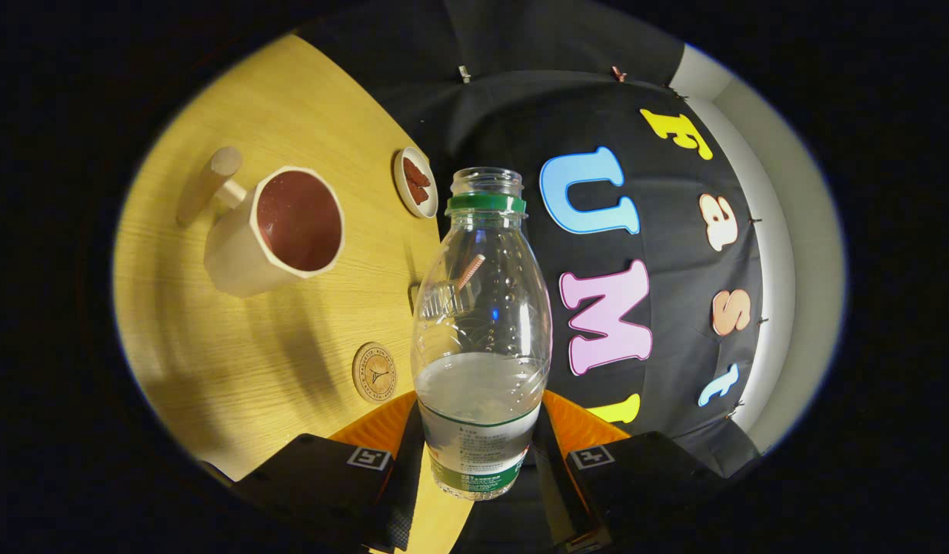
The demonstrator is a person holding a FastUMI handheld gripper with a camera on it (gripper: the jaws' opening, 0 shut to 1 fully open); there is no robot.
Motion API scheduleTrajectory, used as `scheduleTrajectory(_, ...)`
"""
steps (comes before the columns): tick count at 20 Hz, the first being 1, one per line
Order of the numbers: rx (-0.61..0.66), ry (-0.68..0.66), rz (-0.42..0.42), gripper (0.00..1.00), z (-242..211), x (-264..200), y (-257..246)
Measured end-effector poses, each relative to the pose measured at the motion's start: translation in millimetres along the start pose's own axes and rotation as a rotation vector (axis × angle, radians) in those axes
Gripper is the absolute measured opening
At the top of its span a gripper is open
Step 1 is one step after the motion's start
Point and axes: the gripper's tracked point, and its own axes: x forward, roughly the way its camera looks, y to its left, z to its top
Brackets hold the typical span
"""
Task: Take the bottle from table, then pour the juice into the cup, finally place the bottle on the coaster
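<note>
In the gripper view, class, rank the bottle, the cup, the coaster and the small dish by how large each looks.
1. bottle, held between the gripper fingers; being nearest the camera inflates it.
2. cup.
3 and 4. coaster and small dish look about alike, so I won't rank them.

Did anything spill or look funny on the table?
No spill shows on the table. The gripper is shut on the bottle, which has no cap and is partly full. The cup stands upright with dark red inside. The coaster lies bare. Nothing looks broken.
</note>
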Motion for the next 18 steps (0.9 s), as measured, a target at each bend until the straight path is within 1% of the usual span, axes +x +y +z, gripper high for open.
scheduleTrajectory(6,-0.093,0.028,0.043,0.69,-3.9,5.8,16.3)
scheduleTrajectory(18,-0.284,0.014,0.045,0.69,-6.6,15.0,19.1)
